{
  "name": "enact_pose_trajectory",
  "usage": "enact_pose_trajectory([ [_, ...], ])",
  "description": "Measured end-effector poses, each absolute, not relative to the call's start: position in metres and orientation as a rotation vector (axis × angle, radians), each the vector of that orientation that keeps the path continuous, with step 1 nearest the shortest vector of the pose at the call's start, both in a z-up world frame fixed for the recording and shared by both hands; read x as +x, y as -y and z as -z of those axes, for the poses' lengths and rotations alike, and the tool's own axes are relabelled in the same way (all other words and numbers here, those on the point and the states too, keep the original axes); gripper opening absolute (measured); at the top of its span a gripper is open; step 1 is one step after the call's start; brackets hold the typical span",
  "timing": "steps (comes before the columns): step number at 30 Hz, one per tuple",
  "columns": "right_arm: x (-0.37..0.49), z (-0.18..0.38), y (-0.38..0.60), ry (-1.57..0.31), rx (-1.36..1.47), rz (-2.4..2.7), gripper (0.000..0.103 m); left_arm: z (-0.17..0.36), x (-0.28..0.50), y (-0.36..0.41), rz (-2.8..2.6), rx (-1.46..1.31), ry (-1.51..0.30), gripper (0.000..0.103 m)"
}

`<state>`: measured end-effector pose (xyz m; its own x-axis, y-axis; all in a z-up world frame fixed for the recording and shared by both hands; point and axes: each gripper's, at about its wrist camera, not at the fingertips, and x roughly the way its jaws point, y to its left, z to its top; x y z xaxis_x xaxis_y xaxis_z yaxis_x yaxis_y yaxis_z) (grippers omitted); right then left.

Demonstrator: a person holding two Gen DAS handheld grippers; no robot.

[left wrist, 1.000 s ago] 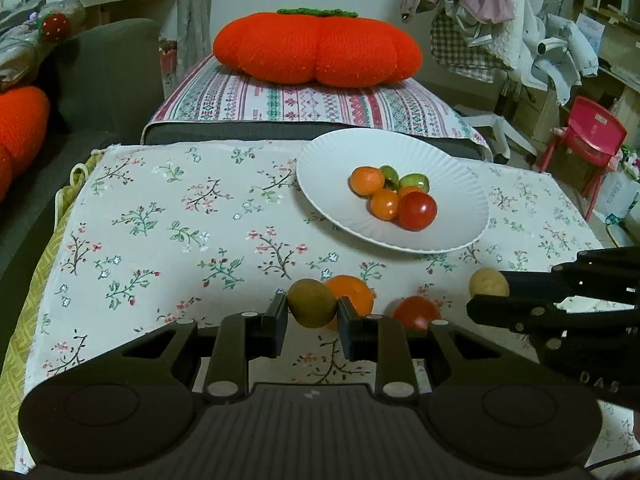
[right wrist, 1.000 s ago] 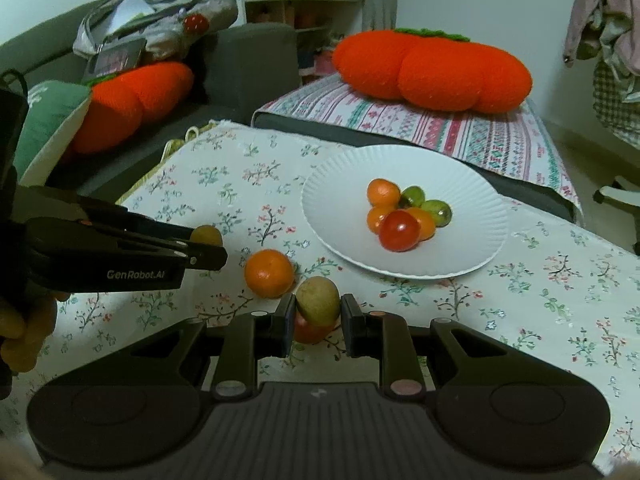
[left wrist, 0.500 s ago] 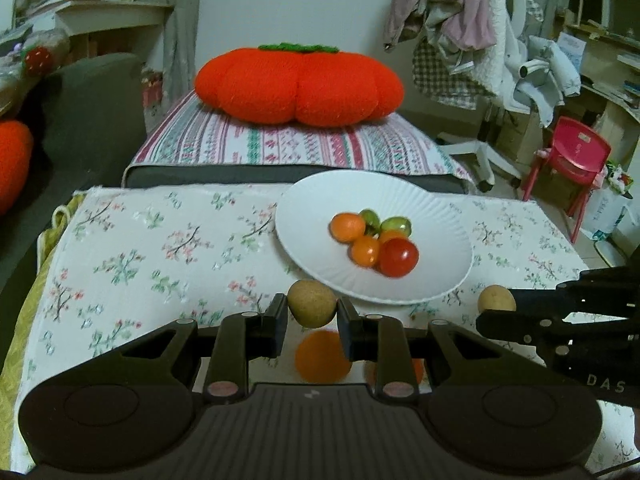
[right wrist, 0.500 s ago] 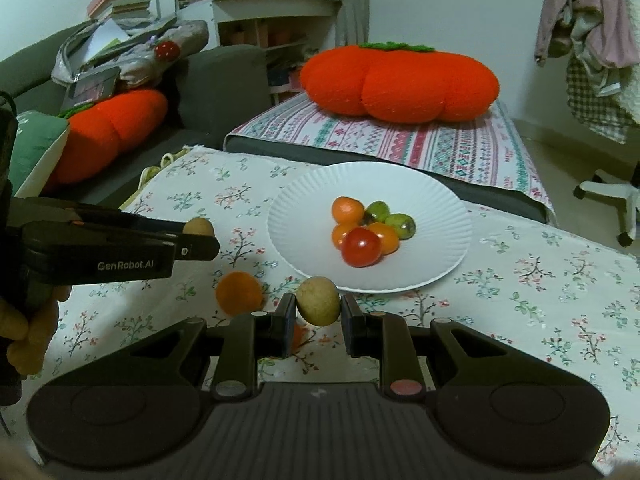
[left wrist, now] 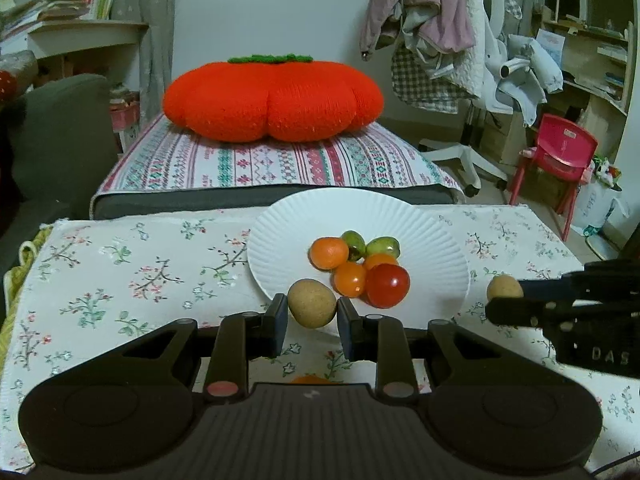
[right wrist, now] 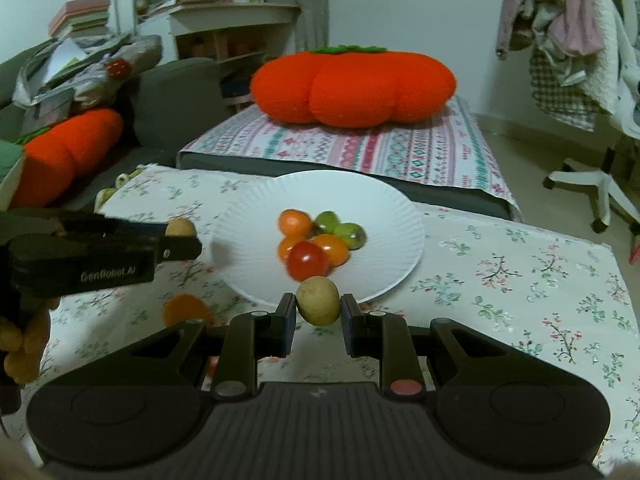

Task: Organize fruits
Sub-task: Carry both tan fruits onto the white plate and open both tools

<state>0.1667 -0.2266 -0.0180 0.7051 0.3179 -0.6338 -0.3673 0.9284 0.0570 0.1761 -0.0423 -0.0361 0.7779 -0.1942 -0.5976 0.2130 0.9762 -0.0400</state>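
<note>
A white paper plate (left wrist: pixel 400 216) (right wrist: pixel 248 216) on the flowered tablecloth holds several small fruits: orange ones, green ones and a red tomato (left wrist: pixel 388 285) (right wrist: pixel 306 261). My left gripper (left wrist: pixel 312 312) is shut on a brown kiwi (left wrist: pixel 312 303), held at the plate's near rim. My right gripper (right wrist: pixel 319 314) is shut on another brown kiwi (right wrist: pixel 319 300), also at the plate's near rim. Each gripper shows in the other's view, the right one (left wrist: pixel 505 294) and the left one (right wrist: pixel 182 236). A loose orange (right wrist: pixel 187 310) lies on the cloth left of the right gripper.
Behind the table is a striped cushion (left wrist: pixel 272 160) with a big orange pumpkin pillow (left wrist: pixel 272 96). A grey sofa (right wrist: pixel 168 96) is at the left. A red child's chair (left wrist: pixel 560 152) and an office chair stand at the right.
Both grippers have risen and moved forward with their kiwis toward the plate. The loose orange and tomato on the cloth have slipped below the grippers.
</note>
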Motion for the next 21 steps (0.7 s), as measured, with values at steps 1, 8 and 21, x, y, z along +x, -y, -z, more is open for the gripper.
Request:
enact_pose_trajectory([
  [1,0.17,0.019,0.227,-0.686,-0.073,-0.372,0.021,0.037,0.177,0.043,0.222,0.032,-0.643,0.008],
  [8,0.181,0.03,0.22,-0.668,-0.11,-0.307,0.021,0.046,0.183,0.047,0.236,0.057,-0.646,0.008],
  [21,0.191,0.039,0.211,-0.65,-0.124,-0.327,0.021,0.054,0.19,0.053,0.249,0.095,-0.63,0.009],
])
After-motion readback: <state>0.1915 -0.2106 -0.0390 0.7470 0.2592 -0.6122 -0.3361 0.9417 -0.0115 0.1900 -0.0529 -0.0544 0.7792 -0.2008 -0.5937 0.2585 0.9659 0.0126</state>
